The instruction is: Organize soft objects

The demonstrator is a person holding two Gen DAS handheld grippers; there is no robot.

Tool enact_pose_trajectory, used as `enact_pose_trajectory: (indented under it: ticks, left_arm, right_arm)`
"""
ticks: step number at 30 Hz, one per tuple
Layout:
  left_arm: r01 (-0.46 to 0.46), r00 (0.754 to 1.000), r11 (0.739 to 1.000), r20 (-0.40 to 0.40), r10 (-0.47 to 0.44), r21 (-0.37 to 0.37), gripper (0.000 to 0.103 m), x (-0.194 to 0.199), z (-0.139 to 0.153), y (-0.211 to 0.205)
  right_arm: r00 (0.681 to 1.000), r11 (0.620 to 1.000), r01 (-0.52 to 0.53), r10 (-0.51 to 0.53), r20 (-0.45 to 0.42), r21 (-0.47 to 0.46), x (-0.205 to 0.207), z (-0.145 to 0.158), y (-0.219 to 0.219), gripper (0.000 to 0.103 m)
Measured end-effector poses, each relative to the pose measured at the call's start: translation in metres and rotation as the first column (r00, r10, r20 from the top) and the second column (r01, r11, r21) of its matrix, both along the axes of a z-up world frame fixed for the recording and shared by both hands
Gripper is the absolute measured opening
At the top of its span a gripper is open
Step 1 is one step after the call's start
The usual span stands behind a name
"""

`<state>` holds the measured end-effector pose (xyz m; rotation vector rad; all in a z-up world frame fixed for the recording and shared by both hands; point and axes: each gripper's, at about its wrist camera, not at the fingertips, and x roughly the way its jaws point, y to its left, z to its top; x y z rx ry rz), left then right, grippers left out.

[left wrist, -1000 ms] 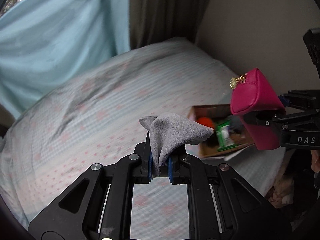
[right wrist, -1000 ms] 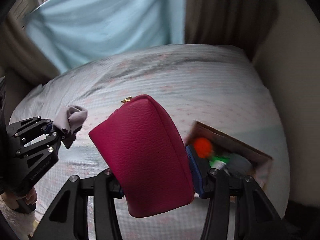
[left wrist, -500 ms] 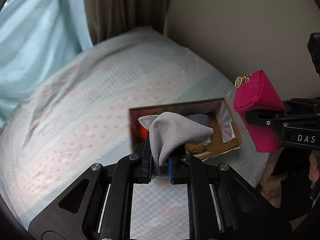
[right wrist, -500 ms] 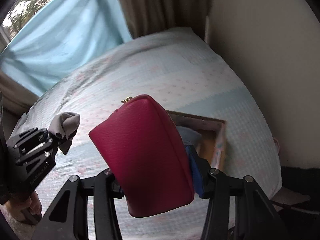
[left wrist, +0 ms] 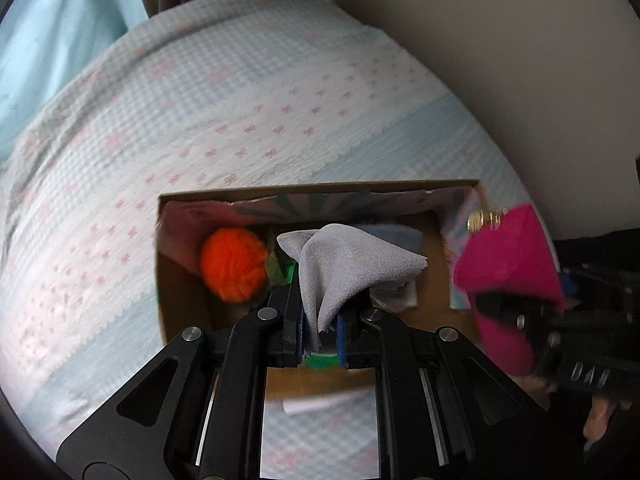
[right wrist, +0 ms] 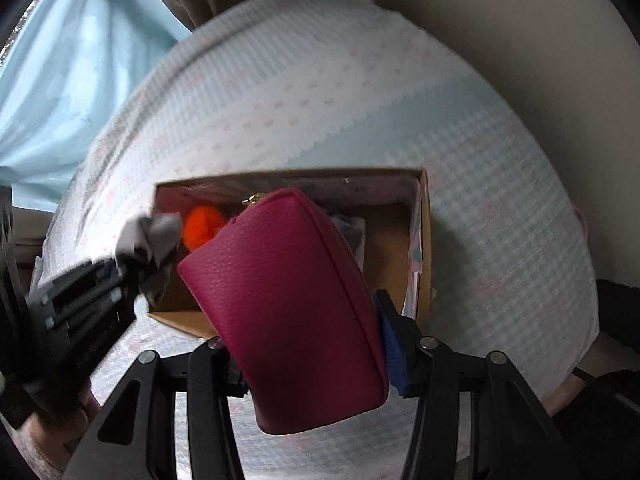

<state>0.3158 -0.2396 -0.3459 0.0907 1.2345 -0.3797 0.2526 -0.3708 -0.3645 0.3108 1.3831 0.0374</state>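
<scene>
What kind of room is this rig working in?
Most likely a bedroom. The work surface is a bed under a checked blue-and-white cover with pink bows, light blue and brown curtains hang at its far end, and a cardboard box of soft odds and ends sits on the bedding.

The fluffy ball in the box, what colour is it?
Bright orange. The fluffy ball shows best in the left wrist view.

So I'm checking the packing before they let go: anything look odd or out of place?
Nothing stands out. The open cardboard box sits flat on the bed, the orange pompom inside; the grey cloth and magenta zip pouch hang gripped above it.
</scene>
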Motion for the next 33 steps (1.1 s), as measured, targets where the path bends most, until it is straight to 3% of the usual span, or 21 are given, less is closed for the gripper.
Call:
enact_pose_trajectory:
  ticks: [6, 8, 10, 11, 12, 14, 24, 33]
  left_arm:
    - [0.009, 0.999, 0.999, -0.034, -0.007, 0.035, 0.011, 0.022, -0.028, -0.007]
    - [0.019, 0.999, 0.999, -0.038, -0.018, 0.03, 0.027, 0.026, -0.028, -0.008]
    - [0.024, 0.999, 0.999, -0.025, -0.023, 0.047, 0.103, 0.03, -0.027, -0.009]
    - [0.022, 1.0, 0.998, 0.009, -0.022, 0.052, 0.102, 0.03, -0.023, -0.007]
    - [0.028, 0.999, 0.998, 0.022, -0.029, 0.051, 0.103, 0.03, -0.02, -0.006]
    - [0.04, 0.999, 0.998, 0.014, -0.041, 0.052, 0.103, 0.03, -0.02, -0.004]
    - [0.028, 0.999, 0.998, 0.023, -0.029, 0.051, 0.103, 0.016, -0.005, 0.013]
    - [0.023, 0.991, 0.999, 0.134, -0.029, 0.048, 0.103, -0.02, 0.051, 0.036]
  right_arm:
    - [0.997, 0.995, -0.077, 0.076, -0.024, -0.059, 0.01, -0.026, 0.011, 0.048]
    - [0.994, 0.992, -0.105, 0.104, -0.018, -0.07, 0.012, -0.033, 0.013, 0.049]
    - [0.992, 0.991, -0.123, 0.123, -0.008, -0.059, 0.011, -0.035, 0.015, 0.054]
    - [0.991, 0.99, -0.131, 0.132, 0.006, -0.053, 0.009, -0.035, 0.017, 0.068]
    - [0.99, 0.989, -0.138, 0.139, 0.015, -0.054, 0.008, -0.035, 0.017, 0.087]
    - [0.987, 0.986, -0.151, 0.153, 0.036, -0.065, 0.003, -0.032, 0.02, 0.101]
    - [0.987, 0.989, -0.119, 0.128, 0.097, -0.092, -0.01, -0.009, 0.021, 0.101]
    - [0.98, 0.994, -0.082, 0.095, 0.175, -0.078, -0.029, 0.032, 0.029, 0.101]
